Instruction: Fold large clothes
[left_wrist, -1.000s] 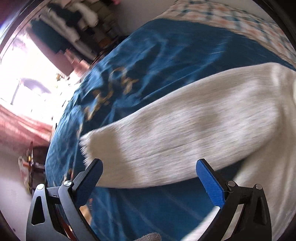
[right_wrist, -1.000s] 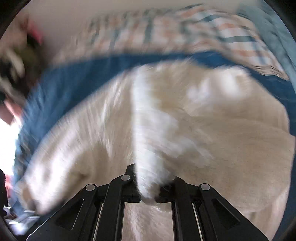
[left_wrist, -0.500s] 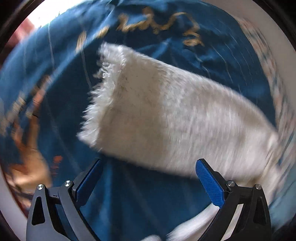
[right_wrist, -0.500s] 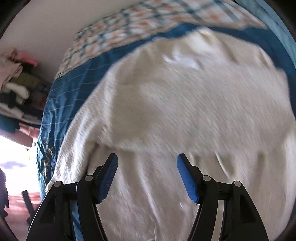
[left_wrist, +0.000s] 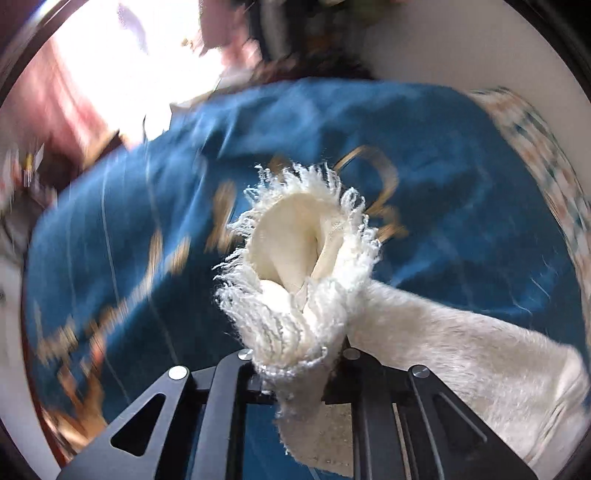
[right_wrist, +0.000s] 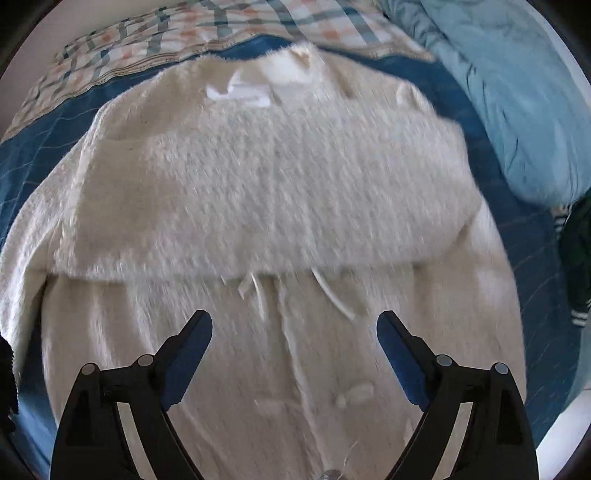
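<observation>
Left gripper (left_wrist: 295, 373) closing on fringed sleeve cuff (left_wrist: 306, 251).

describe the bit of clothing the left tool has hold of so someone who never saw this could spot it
On the blue bedspread with gold embroidery lies a fuzzy cream garment. Follow its one long sleeve outward to the end pinched in the left tool. That is the sleeve cuff: an open, round mouth ringed with shaggy white fringe, unlike the flat, short-piled body.
</observation>
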